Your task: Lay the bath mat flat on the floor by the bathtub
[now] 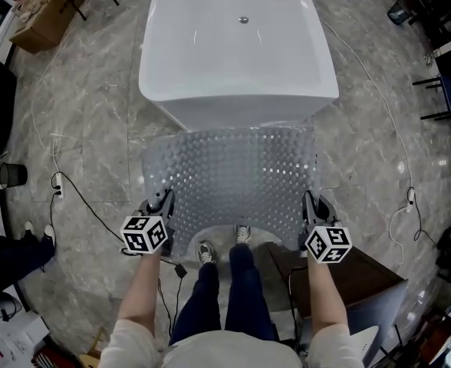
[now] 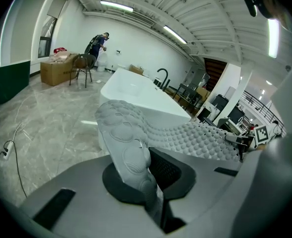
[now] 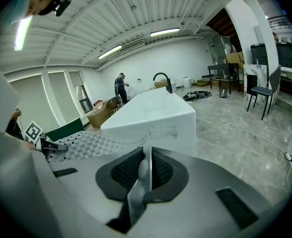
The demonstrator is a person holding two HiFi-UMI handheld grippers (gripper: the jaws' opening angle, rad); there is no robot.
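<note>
Head view: bath mat point(image 1: 233, 171) spans 9 to 3 o'clock between left gripper point(image 1: 164, 203) and right gripper point(image 1: 310, 203), each clamped on a near corner. Bathtub point(image 1: 237, 52) lies at 12 o'clock, just beyond the mat.

Bath mat point(image 1: 231, 176) translucent grey, bubble-dotted; bathtub point(image 1: 237, 48) white.

grey marble floor point(image 1: 95, 121) spread all round. a cardboard box point(image 1: 37, 14) sat at ten o'clock, a chair point(image 1: 448, 92) at two o'clock. strip lights point(image 2: 116, 6) lined the ribbed white ceiling point(image 2: 185, 9).
</note>
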